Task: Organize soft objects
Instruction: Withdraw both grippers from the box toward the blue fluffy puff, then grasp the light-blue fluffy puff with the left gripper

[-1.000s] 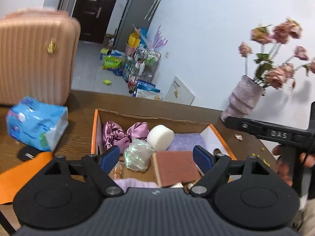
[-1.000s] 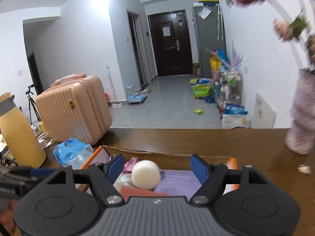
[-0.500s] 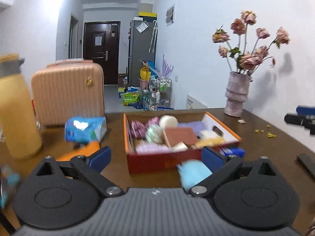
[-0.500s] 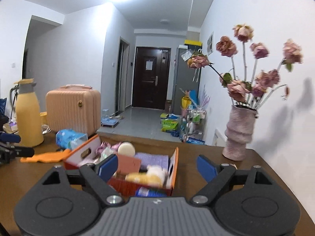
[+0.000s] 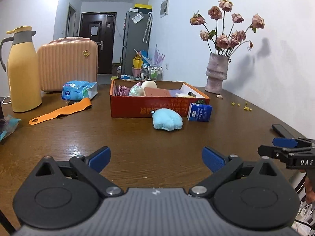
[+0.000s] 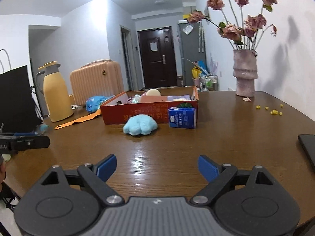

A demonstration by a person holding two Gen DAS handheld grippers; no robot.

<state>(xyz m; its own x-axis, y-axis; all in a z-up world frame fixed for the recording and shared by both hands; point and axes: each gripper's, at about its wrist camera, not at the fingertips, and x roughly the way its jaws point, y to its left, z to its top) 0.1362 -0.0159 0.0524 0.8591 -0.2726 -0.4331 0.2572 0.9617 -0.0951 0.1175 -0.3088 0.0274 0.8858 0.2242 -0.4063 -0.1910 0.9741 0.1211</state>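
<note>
An orange cardboard box (image 5: 135, 108) (image 6: 145, 114) holds several soft items: a purple scrunchie (image 5: 123, 90), a white round sponge (image 5: 149, 84), a brown sponge (image 5: 157, 92). A light blue plush (image 5: 167, 119) (image 6: 140, 126) lies on the table in front of the box, beside a small blue carton (image 5: 199, 112) (image 6: 182, 117). My left gripper (image 5: 155, 158) is open and empty, low over the near table. My right gripper (image 6: 156, 166) is open and empty, also well short of the plush.
A yellow thermos (image 5: 21, 70), a pink case (image 5: 68, 63), a blue tissue pack (image 5: 78, 90) and an orange strip (image 5: 61, 111) are at the left. A vase of dried roses (image 5: 216, 74) stands back right. A dark phone (image 6: 308, 145) lies near the right edge.
Both grippers have pulled back from above the box to the near side of the table. Both are still open and empty.
</note>
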